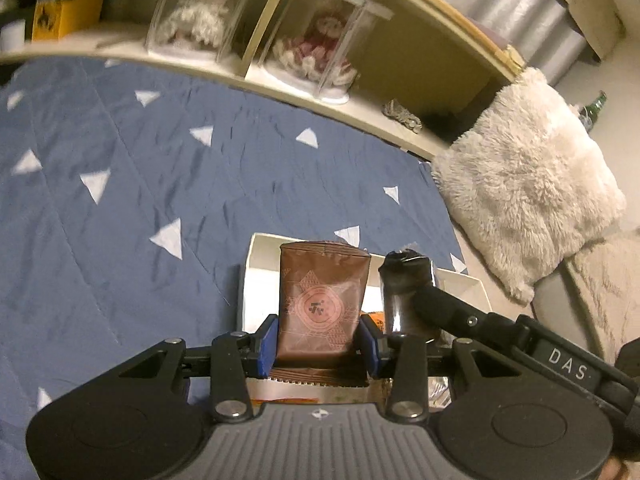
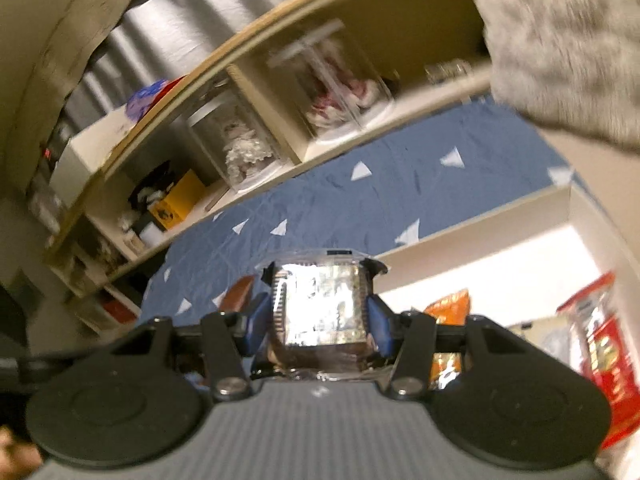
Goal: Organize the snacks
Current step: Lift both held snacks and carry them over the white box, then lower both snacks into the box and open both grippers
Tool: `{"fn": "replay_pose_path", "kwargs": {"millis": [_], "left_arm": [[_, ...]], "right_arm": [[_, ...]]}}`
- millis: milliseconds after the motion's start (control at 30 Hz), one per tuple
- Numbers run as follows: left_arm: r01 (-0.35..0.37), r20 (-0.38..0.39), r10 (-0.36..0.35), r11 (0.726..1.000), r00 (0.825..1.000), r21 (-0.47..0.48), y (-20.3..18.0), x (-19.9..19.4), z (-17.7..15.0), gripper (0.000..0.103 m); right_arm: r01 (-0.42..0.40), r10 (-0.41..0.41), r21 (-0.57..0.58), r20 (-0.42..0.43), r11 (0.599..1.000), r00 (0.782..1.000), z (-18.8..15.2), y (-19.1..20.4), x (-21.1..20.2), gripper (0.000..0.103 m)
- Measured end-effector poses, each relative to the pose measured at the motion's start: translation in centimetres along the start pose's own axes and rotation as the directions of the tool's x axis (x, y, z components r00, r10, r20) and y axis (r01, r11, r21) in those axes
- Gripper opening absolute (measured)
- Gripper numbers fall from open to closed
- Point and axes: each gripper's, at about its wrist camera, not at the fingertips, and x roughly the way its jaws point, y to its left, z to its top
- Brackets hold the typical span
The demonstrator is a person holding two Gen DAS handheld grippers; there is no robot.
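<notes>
My left gripper [image 1: 319,340] is shut on a brown snack pouch [image 1: 322,300] with a round emblem, held upright above the near end of a white box [image 1: 260,264] on the blue bedspread. Beside it on the right, the right gripper's arm carries a dark shiny packet [image 1: 404,292]. In the right wrist view my right gripper [image 2: 318,322] is shut on that clear-wrapped dark snack packet [image 2: 318,308], its wrapper glaring. The white box [image 2: 480,216] lies ahead and to the right, holding an orange snack bag [image 2: 450,306] and a red snack bag [image 2: 604,344]. The brown pouch [image 2: 237,294] peeks out at left.
A blue bedspread [image 1: 140,184] with white triangles covers the bed. Behind it runs a wooden shelf [image 1: 360,92] with dolls in clear cases and a yellow box [image 1: 64,16]. A fluffy cream pillow [image 1: 528,176] lies at the right, close above the box.
</notes>
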Motion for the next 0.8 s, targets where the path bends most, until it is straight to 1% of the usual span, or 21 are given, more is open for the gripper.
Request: {"fn": "replay_pose_path", "kwargs": {"millis": [133,267,367,433,500,567,600,667,700,733,800], "left_arm": [[0.015,-0.026,-0.016,0.998,1.0,-0.054,1.1,1.8,0.2,0.044],[-0.019,-0.034,0.017,0.999,0.999,-0.039,1.5,2.8,0.4,0.043],[-0.02,-0.043,0.017,0.999,0.999,-0.048,2.1,3.3,0.5,0.044],[-0.023,-0.047,0.021,0.999,0.999,-0.047,2.2,3.7,0.4,0.044],[-0.02,-0.054,0.018,0.999,0.998,-0.043,2.0,4.1,0.3,0.044],[-0.018,-0.063,0.016,0.999,0.998,-0.034,1.6,4.7,0.3,0.044],[-0.019,-0.067,0.017,0.999,0.998,-0.027,1.3,5.0,0.3,0.044],[-0.02,-0.068,0.019,1.0,0.998,-0.016,0.9,5.5,0.4,0.044],[-0.024,-0.066,0.023,1.0,0.998,-0.011,0.7,5.7,0.4,0.044],[-0.031,-0.062,0.03,1.0,0.998,-0.003,0.5,5.9,0.5,0.044],[-0.048,-0.05,0.048,0.999,0.998,0.016,0.2,6.2,0.8,0.045]], "right_arm": [[-0.025,0.027,0.065,-0.025,0.998,0.999,0.2,-1.5,2.0,0.058],[-0.031,0.039,0.12,-0.061,0.992,0.997,0.0,-2.4,4.3,0.058],[-0.042,0.059,0.18,-0.089,0.983,0.994,-0.4,-3.3,5.8,0.058],[-0.033,0.058,0.218,-0.11,0.975,0.992,-0.7,-4.1,6.7,0.058],[-0.003,0.033,0.228,-0.128,0.974,0.991,-1.0,-4.5,7.2,0.058],[0.038,-0.01,0.209,-0.132,0.977,0.991,-1.1,-4.4,7.3,0.058],[0.072,-0.048,0.183,-0.13,0.98,0.99,-1.0,-4.2,7.3,0.058],[0.14,-0.129,0.09,-0.114,0.986,0.985,-0.9,-3.4,6.9,0.058],[0.16,-0.154,0.056,-0.105,0.985,0.982,-0.9,-3.2,6.8,0.058],[0.175,-0.172,0.029,-0.098,0.984,0.98,-0.9,-3.0,6.6,0.058],[0.175,-0.172,0.025,-0.087,0.984,0.981,-0.8,-3.1,6.3,0.058]]}}
